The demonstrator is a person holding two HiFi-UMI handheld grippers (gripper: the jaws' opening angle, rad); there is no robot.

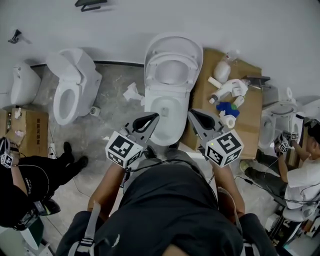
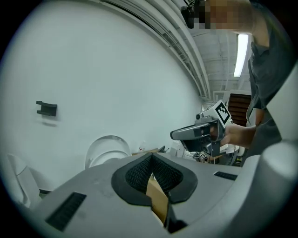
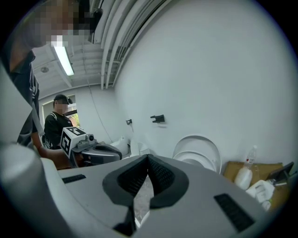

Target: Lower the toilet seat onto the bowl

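Jaws together, left gripper [image 1: 154,117] beside right gripper [image 1: 191,113] above bowl [image 1: 168,119].

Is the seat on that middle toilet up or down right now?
Up. The toilet seat leans back with its lid toward the wall, and the bowl below lies uncovered.

No readable words or numbers. The left hand-held gripper [image 1: 154,116] and right hand-held gripper [image 1: 190,113] bear only square coded markers; white print on dark trousers [image 1: 31,186] seems too blurred.

4 toilets [image 1: 167,95] [image 1: 72,87] [image 1: 22,82] [image 1: 277,122], 2 tools [image 1: 152,119] [image 1: 192,114], 2 cardbd boxes [image 1: 30,132] [image 1: 250,107], 2 bystanders [image 1: 30,180] [image 1: 305,175]
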